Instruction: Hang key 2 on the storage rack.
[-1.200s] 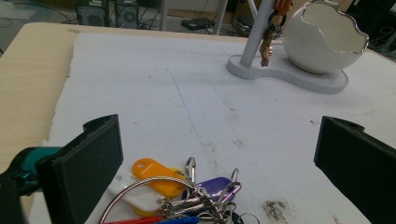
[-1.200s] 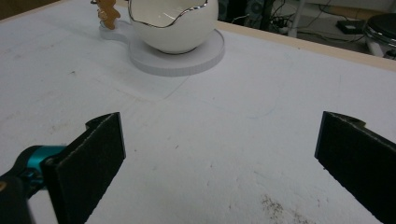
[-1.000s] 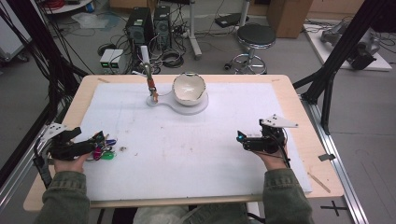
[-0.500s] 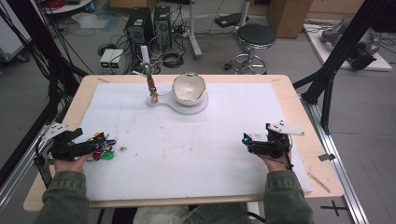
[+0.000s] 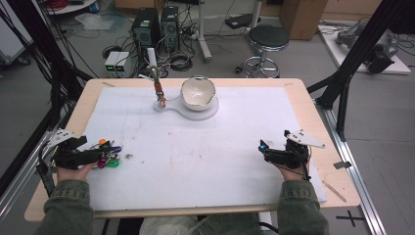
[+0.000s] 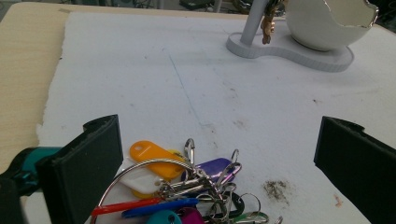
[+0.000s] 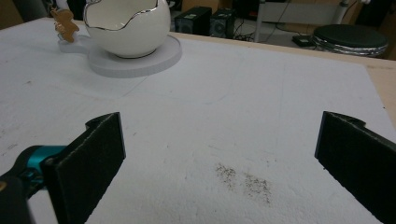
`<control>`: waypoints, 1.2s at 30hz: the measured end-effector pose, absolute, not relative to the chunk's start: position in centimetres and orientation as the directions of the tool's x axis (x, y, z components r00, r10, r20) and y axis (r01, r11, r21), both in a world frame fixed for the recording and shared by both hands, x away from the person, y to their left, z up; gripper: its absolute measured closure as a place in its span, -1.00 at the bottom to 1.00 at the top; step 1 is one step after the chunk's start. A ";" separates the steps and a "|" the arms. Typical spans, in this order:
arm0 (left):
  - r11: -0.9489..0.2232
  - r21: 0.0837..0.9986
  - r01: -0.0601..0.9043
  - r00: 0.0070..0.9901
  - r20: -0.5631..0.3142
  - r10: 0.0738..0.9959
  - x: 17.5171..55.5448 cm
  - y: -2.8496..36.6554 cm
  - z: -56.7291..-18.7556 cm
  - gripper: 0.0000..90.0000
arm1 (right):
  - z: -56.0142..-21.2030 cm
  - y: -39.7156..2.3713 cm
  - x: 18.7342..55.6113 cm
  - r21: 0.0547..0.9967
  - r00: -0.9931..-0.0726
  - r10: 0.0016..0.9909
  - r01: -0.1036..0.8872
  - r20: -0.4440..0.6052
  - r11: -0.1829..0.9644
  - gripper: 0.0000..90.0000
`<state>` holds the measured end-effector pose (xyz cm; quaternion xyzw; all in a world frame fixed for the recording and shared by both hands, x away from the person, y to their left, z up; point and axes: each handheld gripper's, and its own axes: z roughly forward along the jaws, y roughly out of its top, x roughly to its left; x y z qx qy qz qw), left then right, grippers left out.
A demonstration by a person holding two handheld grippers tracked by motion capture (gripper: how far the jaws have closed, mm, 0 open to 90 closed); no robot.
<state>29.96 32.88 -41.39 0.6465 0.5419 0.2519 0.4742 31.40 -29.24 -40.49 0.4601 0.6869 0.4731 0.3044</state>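
Observation:
A bunch of keys with coloured tags (image 5: 107,154) (image 6: 187,186) lies on the white mat at the left. My left gripper (image 5: 95,156) (image 6: 217,182) stands open around it, the jaws on either side and apart from the tags. My right gripper (image 5: 263,149) (image 7: 219,172) rests low over the mat at the right, open with nothing between its jaws. A white egg-shaped bowl (image 5: 198,92) (image 6: 334,18) (image 7: 126,23) sits on a white base (image 5: 205,111) at the far middle. Beside it rises a thin post (image 5: 155,81) (image 6: 254,21) with a small brown charm (image 5: 159,95) (image 7: 64,24) hanging from it.
The white mat (image 5: 195,147) covers most of the wooden table (image 5: 83,100). Dark specks mark the mat (image 7: 243,179) ahead of the right gripper. Black frame legs (image 5: 342,83) stand at both sides. A stool (image 5: 266,39) and computer boxes (image 5: 154,24) stand on the floor behind.
My right gripper has drifted a little to the right and nearer the table's front edge. The left gripper and the keys have stayed put.

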 end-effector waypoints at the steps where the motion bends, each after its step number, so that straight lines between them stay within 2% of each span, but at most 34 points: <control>1: 0.029 0.884 0.467 0.286 -0.182 0.941 30.0 32.9 -41.4 -0.96 | -40.5 -29.3 31.4 0.931 -0.388 0.921 0.344 0.022 0.122 -0.98; 8: -0.009 0.864 0.503 0.284 -0.155 0.946 30.2 32.5 -41.6 -0.96 | -40.4 -30.0 31.1 0.936 -0.360 0.931 0.342 0.053 0.079 -0.98; 23: -0.101 0.777 0.621 0.301 -0.118 0.946 31.0 31.7 -42.4 -0.96 | -40.5 -30.0 31.2 0.936 -0.366 0.930 0.342 0.045 0.089 -0.98; 34: -0.108 0.727 0.678 0.267 -0.107 0.958 31.4 31.6 -42.8 -0.96 | -40.6 -29.8 31.2 0.933 -0.374 0.926 0.347 0.045 0.095 -0.98; 36: -0.098 0.729 0.677 0.250 -0.102 0.963 31.4 31.6 -42.8 -0.91 | -40.6 -29.8 31.2 0.933 -0.378 0.925 0.346 0.043 0.098 -0.98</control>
